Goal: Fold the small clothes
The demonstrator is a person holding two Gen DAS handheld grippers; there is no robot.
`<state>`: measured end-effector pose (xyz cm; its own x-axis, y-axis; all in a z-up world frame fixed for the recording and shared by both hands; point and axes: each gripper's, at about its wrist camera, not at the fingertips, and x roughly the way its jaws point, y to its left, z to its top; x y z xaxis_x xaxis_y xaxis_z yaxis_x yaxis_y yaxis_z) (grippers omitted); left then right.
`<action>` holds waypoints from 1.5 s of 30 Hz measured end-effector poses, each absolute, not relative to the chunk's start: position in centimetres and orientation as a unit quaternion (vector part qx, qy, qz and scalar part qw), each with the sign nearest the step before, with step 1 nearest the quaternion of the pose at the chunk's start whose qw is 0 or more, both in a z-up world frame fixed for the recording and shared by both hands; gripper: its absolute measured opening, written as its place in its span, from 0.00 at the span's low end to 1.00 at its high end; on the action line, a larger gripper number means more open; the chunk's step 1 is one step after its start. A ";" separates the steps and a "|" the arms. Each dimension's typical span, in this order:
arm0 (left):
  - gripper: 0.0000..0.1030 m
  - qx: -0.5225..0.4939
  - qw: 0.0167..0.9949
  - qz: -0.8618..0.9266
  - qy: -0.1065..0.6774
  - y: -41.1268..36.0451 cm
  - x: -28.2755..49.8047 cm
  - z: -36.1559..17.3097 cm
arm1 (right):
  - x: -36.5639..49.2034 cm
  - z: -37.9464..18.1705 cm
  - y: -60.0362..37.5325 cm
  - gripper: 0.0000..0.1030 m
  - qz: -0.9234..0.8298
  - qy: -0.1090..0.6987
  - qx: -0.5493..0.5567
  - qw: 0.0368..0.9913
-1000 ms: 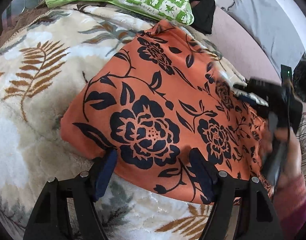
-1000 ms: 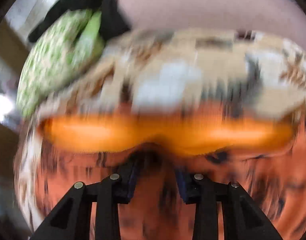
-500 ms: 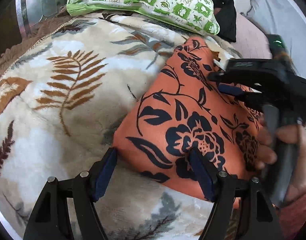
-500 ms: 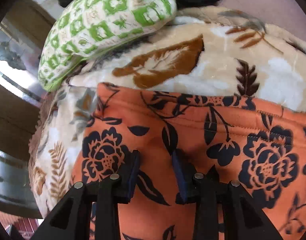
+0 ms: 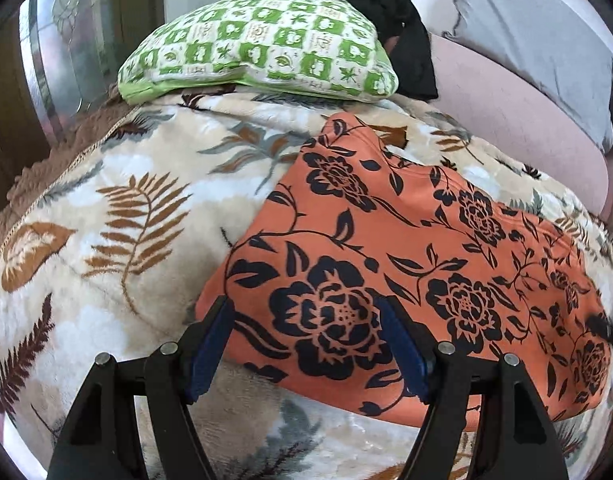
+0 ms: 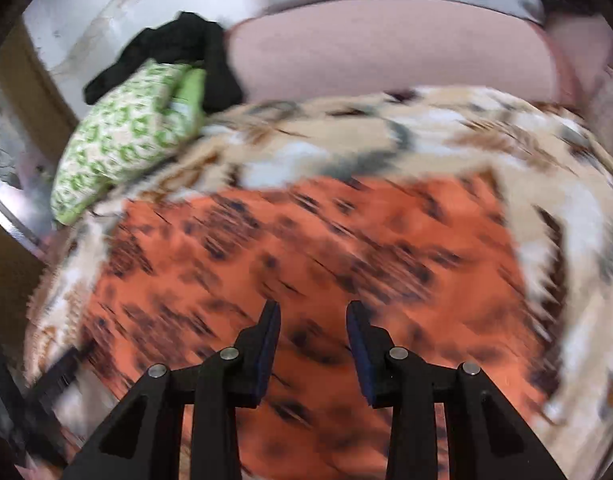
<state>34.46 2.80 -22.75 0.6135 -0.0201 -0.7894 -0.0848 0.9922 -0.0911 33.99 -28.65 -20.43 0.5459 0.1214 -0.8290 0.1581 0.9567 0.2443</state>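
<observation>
Through my left tongs' camera, the far left shows a shiny silver metal rail [image 5: 46, 72] standing past the edge of the bed. Next comes the plush cream blanket printed with brown fern leaves [image 5: 118, 216], which covers the bed from the left edge across to the right. At its far side lies a green-and-white checked pillow [image 5: 262, 48], and a crumpled black cloth [image 5: 386, 12] drapes over the pillow's far right end. My left tongs [image 5: 304, 340] sit at the near edge, their blue-padded fingers [image 5: 210, 344] spread wide apart with nothing clamped between them; they straddle the near left corner of the folded orange garment with black flower print [image 5: 426, 264]. That garment lies flat on the blanket, right of centre, running from near my left tongs away toward the pillow and out to the right. Beyond it, far right, a pale pink sheet [image 5: 518, 112] is visible, with a grey pillow [image 5: 538, 36] behind that.

My right tongs' camera is smeared by motion. The green pillow [image 6: 126, 140] and black cloth [image 6: 178, 52] sit far left, the blanket [image 6: 386, 140] spans the middle, and the pink sheet [image 6: 386, 48] lies beyond. The orange garment [image 6: 306, 248] fills the near centre. My right tongs [image 6: 312, 344] hover over its near part, fingers [image 6: 268, 344] parted with a clear gap, gripping nothing.
</observation>
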 end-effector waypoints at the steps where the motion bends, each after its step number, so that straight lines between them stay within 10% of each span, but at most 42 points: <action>1: 0.73 -0.057 0.896 0.018 0.439 2.6 34.5 -22.8 | 32.8 -21.0 -29.6 0.37 -0.018 0.482 0.145 0.864; 45: 0.73 -0.045 0.911 0.008 0.410 1.0 35.2 -21.5 | 42.0 -26.1 -37.1 0.37 -0.135 0.471 0.225 0.842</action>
